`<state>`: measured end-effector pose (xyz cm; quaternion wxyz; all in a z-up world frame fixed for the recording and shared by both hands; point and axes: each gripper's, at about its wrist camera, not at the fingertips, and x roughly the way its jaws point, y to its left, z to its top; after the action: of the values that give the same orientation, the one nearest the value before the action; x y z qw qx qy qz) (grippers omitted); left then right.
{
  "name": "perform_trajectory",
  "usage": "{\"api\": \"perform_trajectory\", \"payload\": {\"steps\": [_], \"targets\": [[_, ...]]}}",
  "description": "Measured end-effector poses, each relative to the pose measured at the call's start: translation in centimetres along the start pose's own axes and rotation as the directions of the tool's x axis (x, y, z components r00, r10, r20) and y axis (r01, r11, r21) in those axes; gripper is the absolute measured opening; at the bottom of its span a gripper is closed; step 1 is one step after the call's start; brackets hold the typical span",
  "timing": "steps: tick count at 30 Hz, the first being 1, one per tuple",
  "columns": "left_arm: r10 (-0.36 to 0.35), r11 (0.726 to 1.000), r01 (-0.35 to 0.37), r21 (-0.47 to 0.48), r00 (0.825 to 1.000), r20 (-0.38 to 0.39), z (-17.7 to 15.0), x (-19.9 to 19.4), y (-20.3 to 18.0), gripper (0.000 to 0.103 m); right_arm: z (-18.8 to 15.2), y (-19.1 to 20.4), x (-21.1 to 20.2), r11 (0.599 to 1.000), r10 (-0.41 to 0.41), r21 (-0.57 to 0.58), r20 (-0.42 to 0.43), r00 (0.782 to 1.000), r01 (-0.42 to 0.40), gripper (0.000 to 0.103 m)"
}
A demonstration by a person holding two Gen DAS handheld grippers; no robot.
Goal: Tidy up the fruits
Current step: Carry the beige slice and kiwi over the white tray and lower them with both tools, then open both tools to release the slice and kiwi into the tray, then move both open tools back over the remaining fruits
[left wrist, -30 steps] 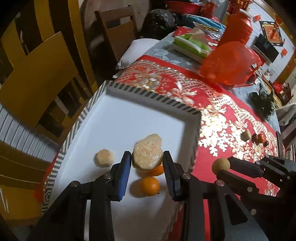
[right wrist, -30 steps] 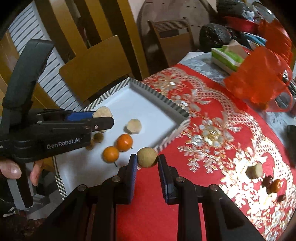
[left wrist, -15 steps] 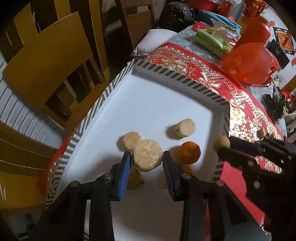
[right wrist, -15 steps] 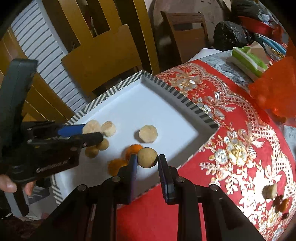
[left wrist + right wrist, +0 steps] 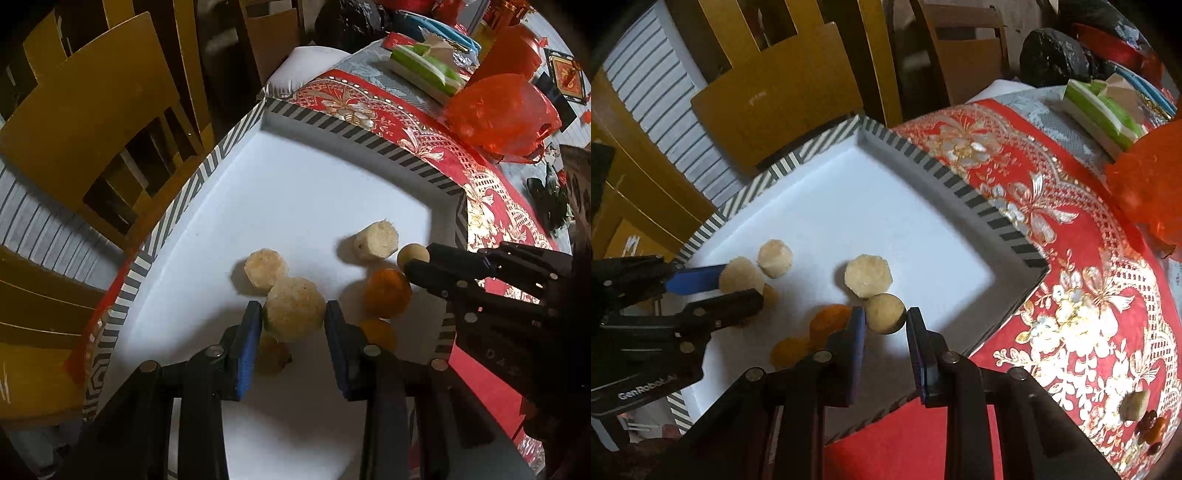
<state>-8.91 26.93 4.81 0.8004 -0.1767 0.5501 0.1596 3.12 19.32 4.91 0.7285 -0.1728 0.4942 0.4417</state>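
Note:
A white tray with a striped rim sits on the red cloth. My left gripper is shut on a pale peeled fruit and holds it over the tray, next to a similar piece. My right gripper is shut on a small round tan fruit, which also shows in the left wrist view, over the tray's near right part. Another pale piece and two oranges lie on the tray.
A few small fruits lie on the red tablecloth at the far right. A red plastic bag and a green tissue pack stand behind the tray. Yellow wooden chairs are to the left.
Both grippers have moved further over the tray with their fruit. The right gripper has crossed the tray's rim from the cloth and now hangs above the oranges.

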Motion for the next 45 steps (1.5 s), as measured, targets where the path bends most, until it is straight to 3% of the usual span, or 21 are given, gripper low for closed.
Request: {"api": "perform_trajectory", "payload": {"steps": [7, 18, 23, 24, 27, 31, 39, 45], "targets": [[0.001, 1.000, -0.001, 0.000, 1.000, -0.013, 0.0, 0.4, 0.1, 0.034, 0.1, 0.3, 0.0, 0.999, 0.049, 0.018, 0.000, 0.999, -0.049, 0.025], [0.002, 1.000, -0.002, 0.003, 1.000, -0.019, 0.0, 0.9, -0.1, 0.034, 0.1, -0.5, 0.9, 0.998, 0.036, 0.053, -0.018, 0.999, -0.035, 0.025], [0.009, 1.000, -0.009, -0.001, 1.000, -0.015, 0.1, 0.8, -0.2, 0.034, 0.0, -0.2, 0.4, 0.998, 0.040, 0.053, -0.014, 0.999, -0.039, 0.031], [0.012, 1.000, -0.012, -0.002, 1.000, -0.015, 0.1, 0.8, -0.2, 0.037, -0.1, -0.1, 0.2, 0.998, 0.037, 0.055, -0.009, 0.999, -0.036, 0.034], [0.010, 1.000, -0.011, -0.016, 1.000, -0.014, 0.1, 0.8, -0.1, 0.059, -0.2, -0.2, -0.5, 0.996, 0.043, 0.073, 0.010, 0.999, -0.044, 0.047], [0.038, 0.999, -0.037, -0.019, 0.999, 0.003, 0.1, 0.3, 0.1, 0.069, -0.3, -0.2, -1.6, 0.996, 0.048, 0.079, 0.037, 0.998, -0.051, 0.055], [0.045, 0.999, -0.044, -0.023, 0.998, 0.039, 0.5, -1.0, -0.5, 0.073, -1.2, -0.8, -4.0, 0.993, 0.023, 0.109, 0.099, 0.995, -0.034, 0.067], [0.031, 0.999, -0.030, -0.013, 0.997, 0.066, 0.8, -2.3, -2.5, 0.075, -2.9, -2.4, -6.0, 0.988, 0.004, 0.154, 0.123, 0.992, -0.023, 0.068]]}}
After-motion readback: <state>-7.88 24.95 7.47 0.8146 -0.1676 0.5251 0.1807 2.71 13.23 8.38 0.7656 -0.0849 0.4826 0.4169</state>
